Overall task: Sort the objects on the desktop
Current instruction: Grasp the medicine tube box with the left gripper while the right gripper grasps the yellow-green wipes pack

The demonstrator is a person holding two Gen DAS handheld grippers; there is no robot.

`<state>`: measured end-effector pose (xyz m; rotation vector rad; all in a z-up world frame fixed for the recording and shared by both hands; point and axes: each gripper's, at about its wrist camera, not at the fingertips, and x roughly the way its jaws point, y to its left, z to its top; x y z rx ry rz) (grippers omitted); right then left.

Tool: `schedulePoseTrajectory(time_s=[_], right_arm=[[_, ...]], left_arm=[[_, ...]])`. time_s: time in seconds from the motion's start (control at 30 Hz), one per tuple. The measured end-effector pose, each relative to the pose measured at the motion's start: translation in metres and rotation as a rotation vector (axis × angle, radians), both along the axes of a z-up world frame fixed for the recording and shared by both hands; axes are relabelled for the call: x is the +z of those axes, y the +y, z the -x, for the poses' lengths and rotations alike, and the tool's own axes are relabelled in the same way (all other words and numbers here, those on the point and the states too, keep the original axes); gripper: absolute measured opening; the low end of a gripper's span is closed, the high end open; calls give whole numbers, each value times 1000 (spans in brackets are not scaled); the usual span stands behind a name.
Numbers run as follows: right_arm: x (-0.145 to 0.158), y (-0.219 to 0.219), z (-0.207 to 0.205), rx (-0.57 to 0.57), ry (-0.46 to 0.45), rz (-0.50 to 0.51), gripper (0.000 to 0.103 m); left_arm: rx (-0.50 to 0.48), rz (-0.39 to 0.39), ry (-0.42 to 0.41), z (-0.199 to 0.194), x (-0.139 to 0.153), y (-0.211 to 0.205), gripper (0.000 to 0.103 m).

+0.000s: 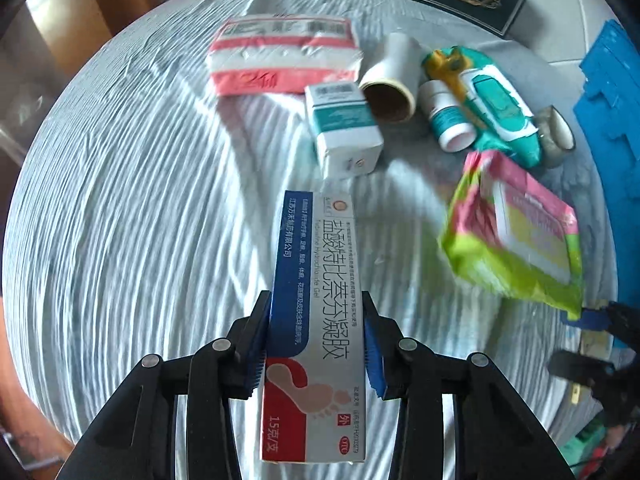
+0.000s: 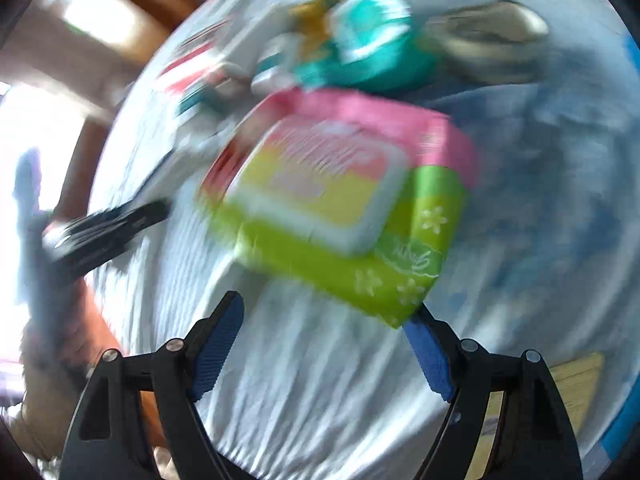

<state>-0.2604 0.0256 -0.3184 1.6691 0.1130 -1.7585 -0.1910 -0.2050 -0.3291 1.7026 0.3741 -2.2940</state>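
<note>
Blue-padded fingers of left gripper (image 1: 316,340) pinching long gel box (image 1: 316,320) above white cloth (image 1: 140,220), right gripper (image 2: 326,344) fingers spread, green-pink wipes pack (image 2: 340,216) lying just ahead, blurred, teal box (image 1: 344,128) beyond.

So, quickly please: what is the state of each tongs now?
Left tongs: closed on the long ointment box.
Right tongs: open, holding nothing; the green and pink wipes pack lies just ahead.

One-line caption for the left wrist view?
Left gripper clamps a long medicine box above the striped cloth, other packages beyond.
</note>
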Motion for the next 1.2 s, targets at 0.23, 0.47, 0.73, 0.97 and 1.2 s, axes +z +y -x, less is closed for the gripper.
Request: schedulePoseTrajectory(time_s=[0.23,0.47,0.73,0.97,1.2], right_arm=[[57,-4,4,115,271,-80,84],[39,-36,19,305,368,-118,103],[9,-65,20,456,366,-84,103],[-16,-80,30,399,389,-157,91],[0,-60,31,213,339,-110,68]], left_arm=[[68,21,-5,-4,-8,-9,76],[114,30,-28,-19,-16,3,42],[165,39,36,-21,2,22,39],[177,41,29,-24,-4,21,38],[135,55,91,-37,24,22,38]])
